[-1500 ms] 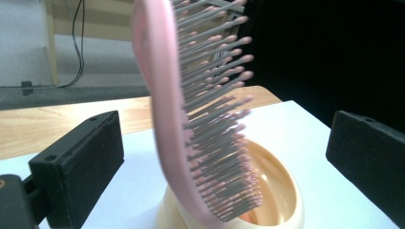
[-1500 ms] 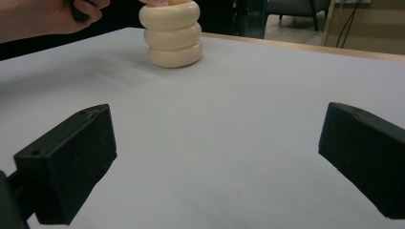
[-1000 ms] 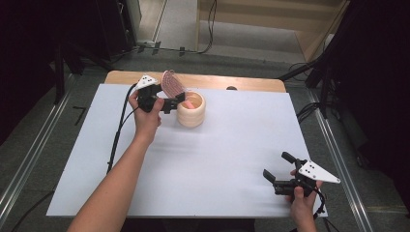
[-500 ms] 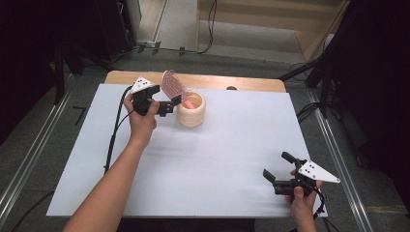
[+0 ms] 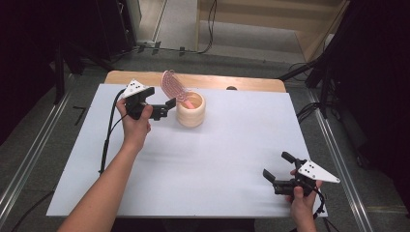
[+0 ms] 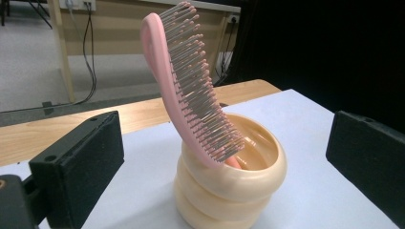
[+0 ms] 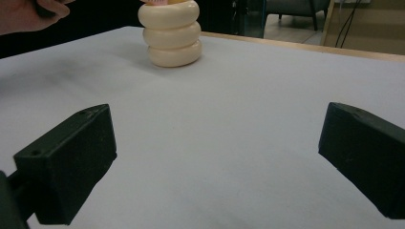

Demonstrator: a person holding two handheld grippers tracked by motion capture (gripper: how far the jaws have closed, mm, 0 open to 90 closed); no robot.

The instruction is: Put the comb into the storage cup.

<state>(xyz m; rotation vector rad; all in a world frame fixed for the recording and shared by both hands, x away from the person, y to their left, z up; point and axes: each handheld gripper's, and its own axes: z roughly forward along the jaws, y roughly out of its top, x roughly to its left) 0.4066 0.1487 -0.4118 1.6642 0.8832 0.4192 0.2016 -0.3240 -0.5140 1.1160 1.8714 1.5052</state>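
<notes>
Right claw (image 5: pixel 277 170), jaws spread, idle near the bench's near right corner. Left claw (image 5: pixel 167 107), jaws spread and empty, just beside the cream holder (image 5: pixel 190 112) by the far edge; pink brush (image 6: pixel 191 90) leans inside. Risk: a nudge tips the holder, or the top-heavy brush topples out.

The hairbrush (image 6: pixel 191 95) looks like glossy pink plastic with fine bristles; the ribbed cup (image 6: pixel 229 191) is smooth cream plastic; the bench (image 5: pixel 203 159) is matt white, wood-edged.

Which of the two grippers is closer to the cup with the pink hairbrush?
The left gripper, right beside the cream cup; the right gripper sits far off near the table's front edge.
</notes>
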